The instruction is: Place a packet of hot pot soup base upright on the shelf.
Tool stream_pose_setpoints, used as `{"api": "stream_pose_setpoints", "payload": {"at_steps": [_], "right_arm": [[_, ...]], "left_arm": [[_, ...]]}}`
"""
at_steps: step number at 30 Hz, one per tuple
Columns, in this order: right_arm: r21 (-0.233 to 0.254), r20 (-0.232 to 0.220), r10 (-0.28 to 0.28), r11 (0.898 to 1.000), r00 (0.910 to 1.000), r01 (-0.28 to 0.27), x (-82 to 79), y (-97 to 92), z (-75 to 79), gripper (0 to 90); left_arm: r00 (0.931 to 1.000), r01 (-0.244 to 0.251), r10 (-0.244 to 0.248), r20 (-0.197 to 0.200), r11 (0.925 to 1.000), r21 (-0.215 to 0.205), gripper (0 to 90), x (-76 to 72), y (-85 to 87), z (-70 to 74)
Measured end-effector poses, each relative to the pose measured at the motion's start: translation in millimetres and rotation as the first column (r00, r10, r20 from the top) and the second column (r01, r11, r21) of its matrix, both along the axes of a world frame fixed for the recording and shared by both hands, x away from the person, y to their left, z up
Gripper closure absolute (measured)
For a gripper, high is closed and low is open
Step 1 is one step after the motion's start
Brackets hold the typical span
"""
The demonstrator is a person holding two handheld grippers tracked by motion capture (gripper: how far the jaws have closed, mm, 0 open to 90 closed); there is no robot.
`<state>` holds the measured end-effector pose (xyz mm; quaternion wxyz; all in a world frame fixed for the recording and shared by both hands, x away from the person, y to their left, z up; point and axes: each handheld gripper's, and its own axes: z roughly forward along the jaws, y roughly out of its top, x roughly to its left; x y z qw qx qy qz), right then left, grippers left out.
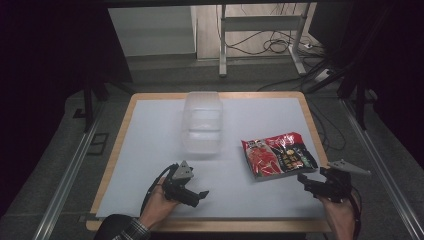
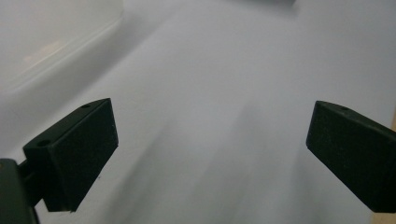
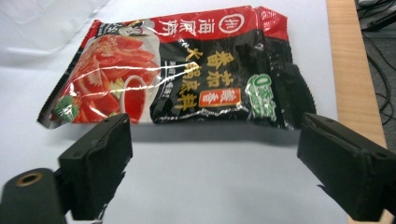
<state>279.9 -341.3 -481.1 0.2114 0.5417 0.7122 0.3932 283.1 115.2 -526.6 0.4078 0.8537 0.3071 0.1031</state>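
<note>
Left gripper (image 1: 192, 192) low over the white sheet (image 1: 150, 150) near the table's front edge, held in the person's left hand (image 1: 159, 207), jaws spread wide with nothing between them. In the left gripper view its two black jaws stand far apart over bare white surface, and the blurred wall of the clear plastic box (image 2: 51, 42) sits at the upper left.

Clear plastic box (image 1: 202, 122) stands upright mid-table, toward the far side, translucent, looks empty.

Right of it, a flat food packet (image 1: 277, 154) lies on the sheet near the right wooden edge of the table (image 1: 315, 130). Packet is red on one half with a tomato picture, black on the other with yellow characters, a small orange label and a green round mark; glossy, crinkled, serrated end seams.

Right gripper (image 1: 312, 184) at the front right, in the right hand (image 1: 342, 217), jaws wide apart and empty, just short of the packet's near edge. In the right gripper view the packet (image 3: 187, 70) lies beyond both jaws, not touching them.
</note>
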Motion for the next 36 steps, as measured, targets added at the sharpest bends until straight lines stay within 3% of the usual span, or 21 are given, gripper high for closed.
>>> {"api": "stream_pose_setpoints", "payload": {"at_steps": [5,9,13,24,31,36], "right_arm": [[0.000,-0.001,0.034,0.999,0.9994,-0.034,0.0,0.5,-4.5,7.7],[-0.012,0.013,0.051,0.999,0.9986,-0.050,-0.4,1.9,-5.0,6.9],[-0.018,0.014,0.049,0.999,0.9987,-0.049,0.5,-1.0,-7.2,5.9],[-0.053,0.025,0.077,0.996,0.9967,-0.076,1.1,1.4,-6.8,3.3],[-0.069,0.036,0.101,0.993,0.9942,-0.098,1.4,4.8,-5.6,2.9],[-0.070,0.034,0.104,0.992,0.9940,-0.102,1.2,5.6,-5.1,2.9]], "left_arm": [[0.9997,0.007,-0.008,-0.021,0.9990,-0.044,2.6,6.5,-3.7,3.4],[0.9998,0.017,-0.018,-0.010,0.9992,-0.037,5.1,8.0,-6.9,4.9],[0.9989,0.047,-0.047,0.005,0.9986,-0.025,13.2,11.9,-11.1,5.6],[0.9968,0.074,-0.077,-0.023,0.9939,-0.081,20.4,20.5,-14.6,8.5],[0.9964,0.085,-0.085,0.003,0.9912,-0.102,23.5,24.2,-21.1,13.6],[0.9953,0.096,-0.094,0.021,0.9906,-0.098,31.3,29.8,-28.8,16.4]]}}
